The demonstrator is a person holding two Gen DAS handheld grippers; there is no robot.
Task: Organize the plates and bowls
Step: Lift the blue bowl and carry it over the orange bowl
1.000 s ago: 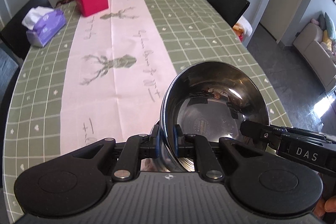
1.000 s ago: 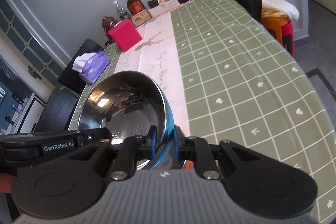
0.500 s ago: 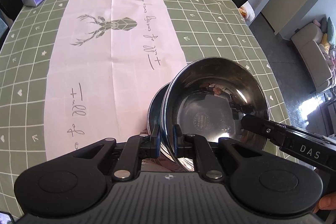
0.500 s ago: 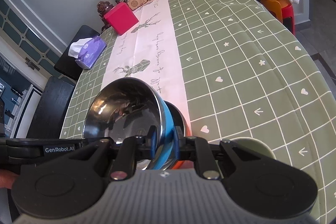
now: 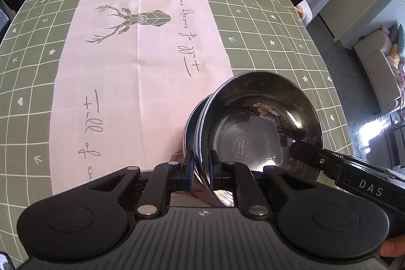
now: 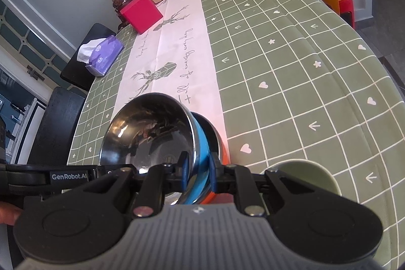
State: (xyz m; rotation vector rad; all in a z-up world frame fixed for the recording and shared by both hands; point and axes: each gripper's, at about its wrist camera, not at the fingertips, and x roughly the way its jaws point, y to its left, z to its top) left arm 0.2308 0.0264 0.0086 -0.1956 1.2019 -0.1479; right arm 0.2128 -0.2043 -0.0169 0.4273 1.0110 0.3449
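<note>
You have brought the steel bowl [image 5: 263, 128], pinched at its rim by both your left gripper [image 5: 201, 167] and right gripper [image 6: 198, 170], down at lower centre of frame over a second bowl [image 6: 215, 136], so nesting looks nearly done.

Bright daylight, glare in the steel bowl [image 5: 263, 128], fisheye-bent edges

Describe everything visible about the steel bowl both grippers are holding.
The steel bowl is round, with a mirror-polished inside, a blue outer wall and a round stamp at its bottom. It is tilted over an orange-sided bowl beneath it. The left gripper and right gripper each pinch its rim on opposite sides.
</note>
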